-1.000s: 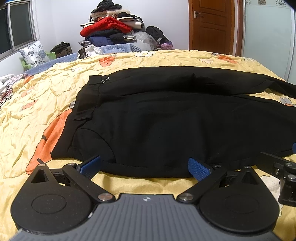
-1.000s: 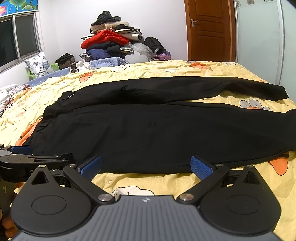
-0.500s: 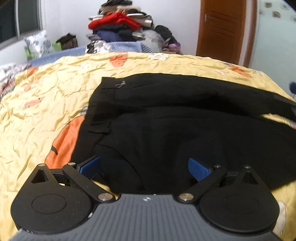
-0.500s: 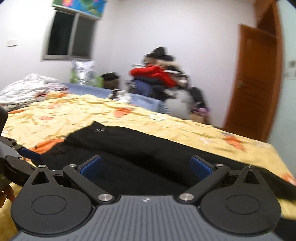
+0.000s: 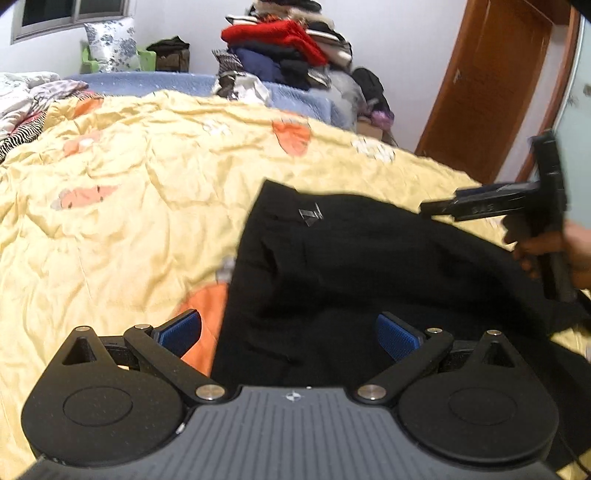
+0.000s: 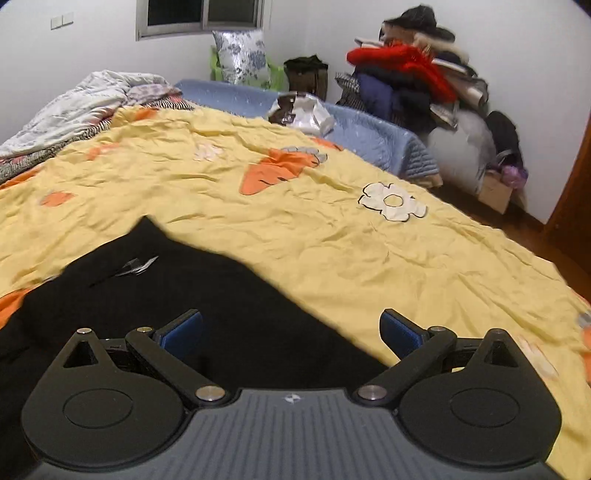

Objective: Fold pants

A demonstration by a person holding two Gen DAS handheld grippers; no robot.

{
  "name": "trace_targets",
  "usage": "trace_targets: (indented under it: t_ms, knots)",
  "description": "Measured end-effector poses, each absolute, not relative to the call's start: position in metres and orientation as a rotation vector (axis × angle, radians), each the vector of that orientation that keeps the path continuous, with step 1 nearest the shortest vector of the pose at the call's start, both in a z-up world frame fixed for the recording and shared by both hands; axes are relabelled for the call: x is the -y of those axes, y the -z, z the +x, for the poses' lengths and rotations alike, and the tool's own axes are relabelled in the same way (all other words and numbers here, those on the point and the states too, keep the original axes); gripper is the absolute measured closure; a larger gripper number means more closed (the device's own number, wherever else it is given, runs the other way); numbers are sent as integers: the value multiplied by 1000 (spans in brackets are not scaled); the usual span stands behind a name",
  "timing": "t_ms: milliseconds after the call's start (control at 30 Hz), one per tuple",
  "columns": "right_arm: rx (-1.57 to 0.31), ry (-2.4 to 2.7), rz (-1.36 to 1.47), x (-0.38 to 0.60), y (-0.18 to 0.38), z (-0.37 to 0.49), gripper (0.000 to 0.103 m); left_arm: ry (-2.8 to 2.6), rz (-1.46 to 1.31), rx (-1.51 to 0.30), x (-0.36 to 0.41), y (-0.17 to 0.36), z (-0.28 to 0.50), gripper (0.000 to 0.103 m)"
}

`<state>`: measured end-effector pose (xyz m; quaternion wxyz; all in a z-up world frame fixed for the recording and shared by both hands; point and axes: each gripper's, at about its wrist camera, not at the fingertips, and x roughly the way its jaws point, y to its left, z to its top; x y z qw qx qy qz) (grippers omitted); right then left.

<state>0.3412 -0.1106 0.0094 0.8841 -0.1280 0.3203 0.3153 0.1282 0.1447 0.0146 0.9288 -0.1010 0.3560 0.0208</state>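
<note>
Swung leftward since a second ago: left gripper [image 5: 288, 332] and right gripper [image 6: 291, 330], both spread wide over black pants [image 5: 351, 266] on yellow quilt [image 6: 332, 236], gripping nothing.

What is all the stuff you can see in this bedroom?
pants: one, black, spread on the quilt
quilt: one, yellow with orange carrots, covering the bed
clothes pile: one, red on top, far corner
pillow: one, floral white, under the window
window: one, dark, far wall
door: one, brown, right side
left tongs: open, over the pants
right tongs: open, at the pants' edge
hand: one, holding the right tongs
</note>
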Motion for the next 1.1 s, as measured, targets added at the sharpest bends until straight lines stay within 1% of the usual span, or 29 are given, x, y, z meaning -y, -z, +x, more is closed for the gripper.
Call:
trace_targets:
  t_ms: [67,133,200,233,267,333,367,433,467,633,700,800,867,900,933,1000,1100]
  knots:
    - [-738,-721,-250,104,-1,366,9,-59,-215,-731,-150,-16,136,1]
    - [-821,-765,-255,98,10,387,11,-64,-220,-741,-154,-15,146,1]
    - [-867,-810,-301,87,19,401,27,-59,-210,-751,-155,-14,160,1]
    - [-893,-832,-331,82,24,405,42,-58,-208,-751,-155,-15,167,1]
    - [-904,-849,-340,78,27,407,55,-56,-212,-745,-156,-17,175,1]
    - [-873,-891,-343,76,25,400,84,-37,-238,-719,-159,-22,191,1]
    - [-855,-900,-354,76,23,392,92,-22,-257,-716,-160,-25,200,1]
    - [-785,-882,-451,70,20,372,97,9,-330,-720,-162,-30,222,1]
    - [-748,-880,-492,69,19,361,97,17,-363,-711,-162,-30,232,1]
    - [-420,-796,-750,69,-2,263,97,86,-633,-821,-174,-20,283,1]
    - [-319,-785,-838,70,-6,220,97,130,-783,-864,-180,-11,295,1]
    - [-216,-780,-909,73,-6,173,97,151,-913,-918,-185,3,308,1]
    - [-142,-767,-948,76,-4,148,97,148,-958,-960,-186,13,310,13]
    - [-111,-752,-975,77,-3,136,97,151,-990,-974,-186,18,305,33]
    - [-94,-742,-1001,77,-1,127,97,167,-1004,-984,-185,21,299,61]
    - [-69,-738,-1023,77,2,110,97,176,-1002,-1002,-185,23,284,85]
    - [-83,-751,-1037,78,5,95,98,156,-955,-951,-184,14,262,95]
